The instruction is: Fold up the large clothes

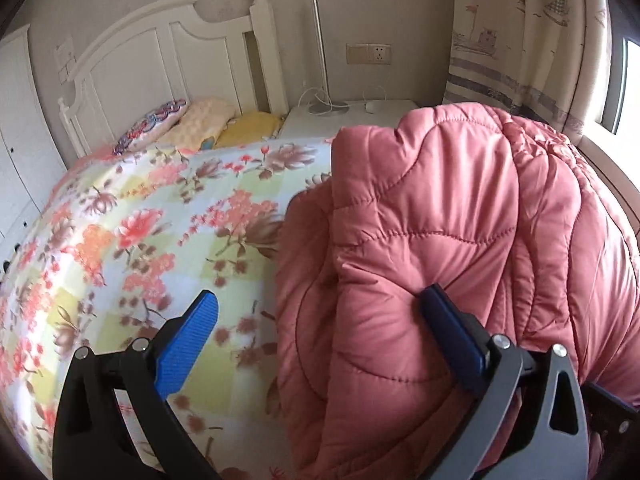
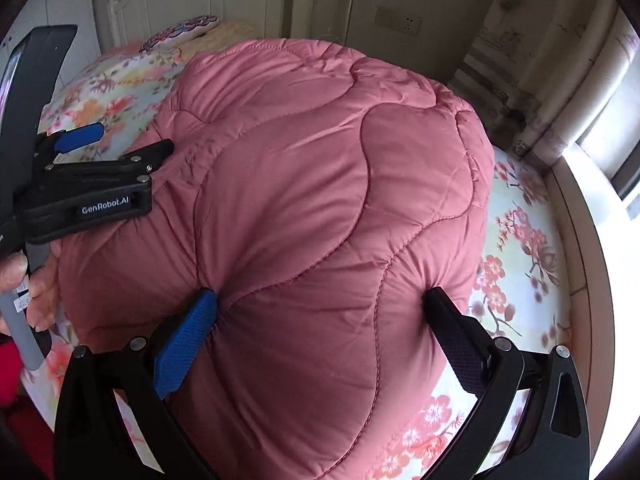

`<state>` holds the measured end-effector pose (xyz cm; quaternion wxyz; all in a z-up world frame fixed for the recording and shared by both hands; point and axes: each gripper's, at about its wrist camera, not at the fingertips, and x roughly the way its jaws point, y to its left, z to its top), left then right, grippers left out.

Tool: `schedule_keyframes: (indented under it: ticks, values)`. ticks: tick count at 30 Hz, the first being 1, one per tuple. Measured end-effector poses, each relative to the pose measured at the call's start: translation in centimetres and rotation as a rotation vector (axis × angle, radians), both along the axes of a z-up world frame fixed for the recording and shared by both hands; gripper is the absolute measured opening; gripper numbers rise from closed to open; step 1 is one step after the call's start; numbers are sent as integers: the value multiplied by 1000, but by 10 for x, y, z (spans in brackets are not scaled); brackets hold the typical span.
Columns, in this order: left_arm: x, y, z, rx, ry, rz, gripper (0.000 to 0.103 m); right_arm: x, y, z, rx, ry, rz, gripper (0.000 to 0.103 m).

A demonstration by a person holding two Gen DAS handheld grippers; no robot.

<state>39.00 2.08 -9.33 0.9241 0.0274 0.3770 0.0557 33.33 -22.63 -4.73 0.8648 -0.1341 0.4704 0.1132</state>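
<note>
A puffy pink quilted coat point(image 1: 440, 220) lies bunched in a thick heap on the floral bed sheet point(image 1: 160, 220). My left gripper point(image 1: 320, 296) is open at the coat's left edge. Its right finger point(image 1: 452, 328) presses into the padding and its left finger point(image 1: 188, 340) hangs over the sheet. In the right wrist view the coat point(image 2: 320, 160) bulges between the wide-apart fingers of my open right gripper point(image 2: 320, 295), both tips denting the fabric. The left gripper point(image 2: 132, 138) shows at the coat's left side, held by a hand point(image 2: 40, 280).
A white headboard point(image 1: 160, 60) and pillows point(image 1: 208, 120) lie at the far end of the bed. A white nightstand point(image 1: 352, 108) with a lamp stands beside it. A curtain point(image 1: 520, 40) and window point(image 1: 632, 80) are to the right, a white wardrobe point(image 1: 16, 140) to the left.
</note>
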Motion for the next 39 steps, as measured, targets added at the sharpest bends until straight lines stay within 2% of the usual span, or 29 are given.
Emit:
schedule_keyframes:
  ticks: [3,6,8,11,14,21,27,31,35,39]
  values:
    - [0,0,-3,5,-5,9,101,-2,7,-6,-41,-29,-11,99]
    - [-3,2,6,-10,-13,21,101,-1,4,1,-27,-24,-22,99]
    - [-11,2,19,-6,-45,19,101,-1,0,21,9,-14,-47,99]
    - [-22,-2,34,1,-92,12,101,-8,-4,52,23,-101,-59,99]
    - [-28,-2,42,-29,-98,8,101,-16,-9,66,66,-146,-97,99]
    - [-44,-4,44,-35,-102,17,101,-46,-8,56,53,-171,-147,99]
    - [-69,-5,60,-48,-137,16,101,-75,-8,64,57,-217,-170,99]
    - [-88,-6,70,-57,-139,10,101,-94,-10,69,117,-226,-189,99]
    - [-115,-11,76,-24,-161,-9,101,-109,-9,67,143,-226,-216,99]
    - [-142,-13,79,10,-185,-19,101,-125,-13,63,226,-211,-223,99]
